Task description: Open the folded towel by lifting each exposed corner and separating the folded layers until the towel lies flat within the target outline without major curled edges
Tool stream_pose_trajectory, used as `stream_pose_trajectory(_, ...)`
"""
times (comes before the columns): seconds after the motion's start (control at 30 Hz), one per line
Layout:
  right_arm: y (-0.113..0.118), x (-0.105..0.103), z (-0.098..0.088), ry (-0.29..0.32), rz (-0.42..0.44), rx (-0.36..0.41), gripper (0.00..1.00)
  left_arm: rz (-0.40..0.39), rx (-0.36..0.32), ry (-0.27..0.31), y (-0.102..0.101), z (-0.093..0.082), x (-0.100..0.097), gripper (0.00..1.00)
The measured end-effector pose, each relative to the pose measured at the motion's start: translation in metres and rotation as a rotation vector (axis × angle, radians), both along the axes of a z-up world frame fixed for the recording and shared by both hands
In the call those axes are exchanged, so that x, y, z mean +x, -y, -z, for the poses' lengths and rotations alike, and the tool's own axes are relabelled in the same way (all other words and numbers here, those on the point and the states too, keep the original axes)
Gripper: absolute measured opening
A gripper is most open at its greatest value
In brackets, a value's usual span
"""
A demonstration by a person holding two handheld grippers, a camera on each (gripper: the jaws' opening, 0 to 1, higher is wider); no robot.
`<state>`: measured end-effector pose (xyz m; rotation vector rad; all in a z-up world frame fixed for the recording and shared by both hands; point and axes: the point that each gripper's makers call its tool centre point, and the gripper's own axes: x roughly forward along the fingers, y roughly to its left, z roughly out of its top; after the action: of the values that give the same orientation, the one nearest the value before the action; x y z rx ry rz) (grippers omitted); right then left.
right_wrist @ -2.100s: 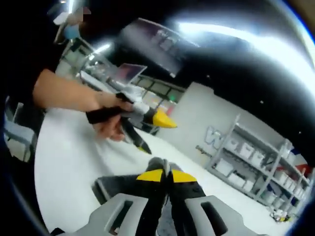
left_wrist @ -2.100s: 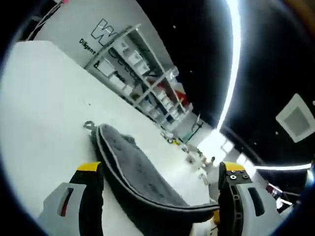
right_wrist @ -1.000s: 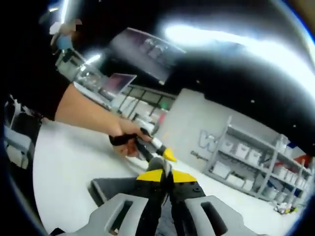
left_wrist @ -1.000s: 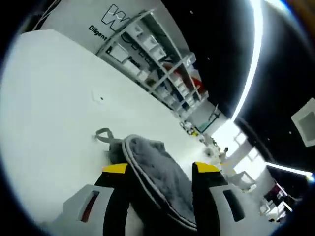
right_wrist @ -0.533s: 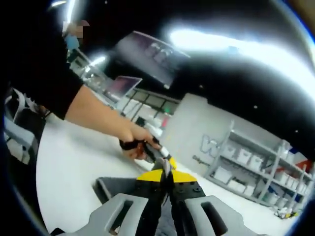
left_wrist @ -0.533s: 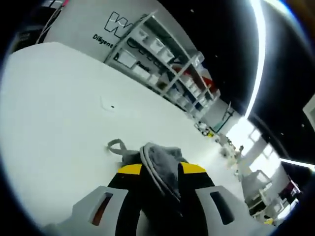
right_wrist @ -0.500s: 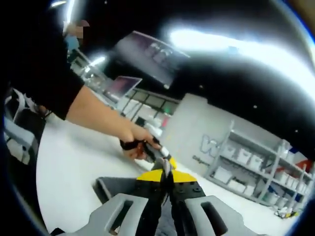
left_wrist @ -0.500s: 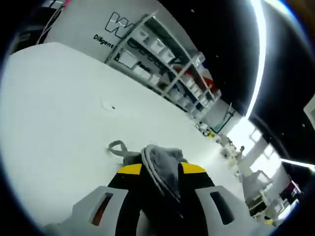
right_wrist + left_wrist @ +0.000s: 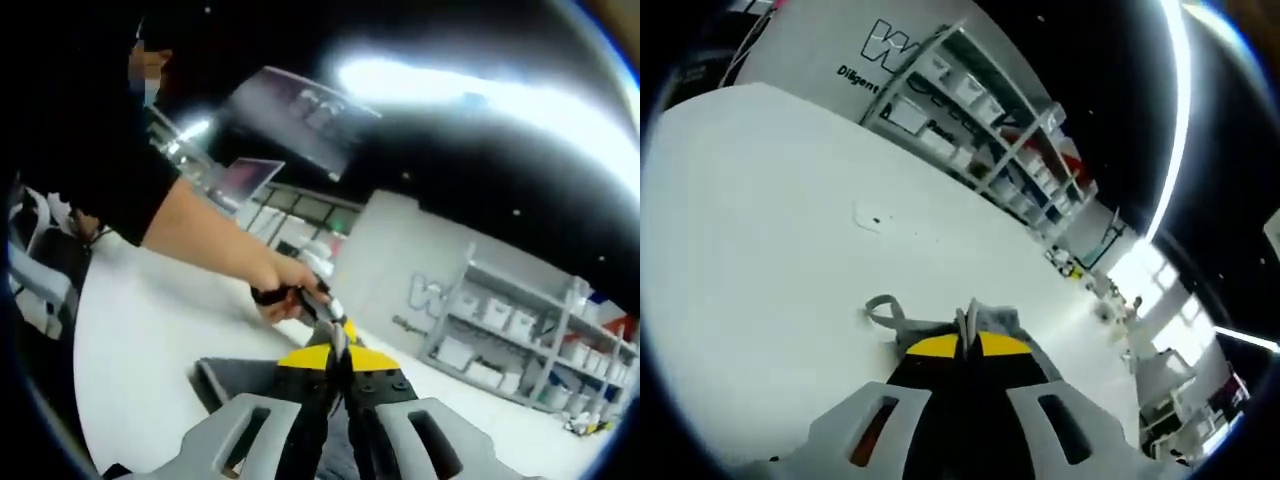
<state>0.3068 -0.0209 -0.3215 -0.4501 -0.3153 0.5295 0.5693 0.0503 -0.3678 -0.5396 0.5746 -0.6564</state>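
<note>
Towel (image 9: 1005, 322), grey and thick, lies on the white counter (image 9: 760, 220) and is pinched at two places. In the left gripper view a bunched fold of it with a pale piped edge pokes up between the yellow tips of the left claw (image 9: 968, 344), whose jaws stand closed together on the cloth. A small grey hanging loop (image 9: 881, 309) of the towel lies flat on the counter just beside that claw, on the view's left. A small dark speck (image 9: 876, 221) sits on the bare counter farther off.

In the right gripper view the right claw (image 9: 338, 357) is likewise clamped shut on the towel, its yellow tips meeting with a thin ridge of cloth rising between them. A flat grey part of the towel spreads on the counter to the view's left of those jaws, showing a straight edge and one square corner. Just beyond the ridge, the left claw's yellow tip comes in, held by a person's hand (image 9: 283, 290) with a bare forearm and a dark sleeve above it; the two claws are very near each other, though whether they touch cannot be told.

Beyond the counter stand pale metal shelves (image 9: 980, 130) loaded with white bins, against a wall bearing large lettering (image 9: 880, 45). A dark ceiling with a long bright light strip (image 9: 1170, 130) runs overhead.
</note>
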Motion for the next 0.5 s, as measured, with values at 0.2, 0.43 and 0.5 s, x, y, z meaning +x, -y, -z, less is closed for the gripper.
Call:
stream_pose_trajectory(0.2, 0.001, -0.001, 0.000, -0.003, 0.000, 0.005, 0.00, -0.002, -0.001, -0.003, 0.001, -0.003, 0.002, 0.04)
stream_pose_trajectory(0.43, 0.005, 0.000, -0.005, -0.007, 0.002, 0.017, 0.00, -0.007, 0.018, 0.019, 0.006, -0.018, 0.003, 0.04)
stream_pose_trajectory(0.5, 0.007, 0.000, -0.007, -0.003, 0.006, 0.021, 0.00, -0.001, 0.027, 0.028, 0.009, -0.023, 0.003, 0.04)
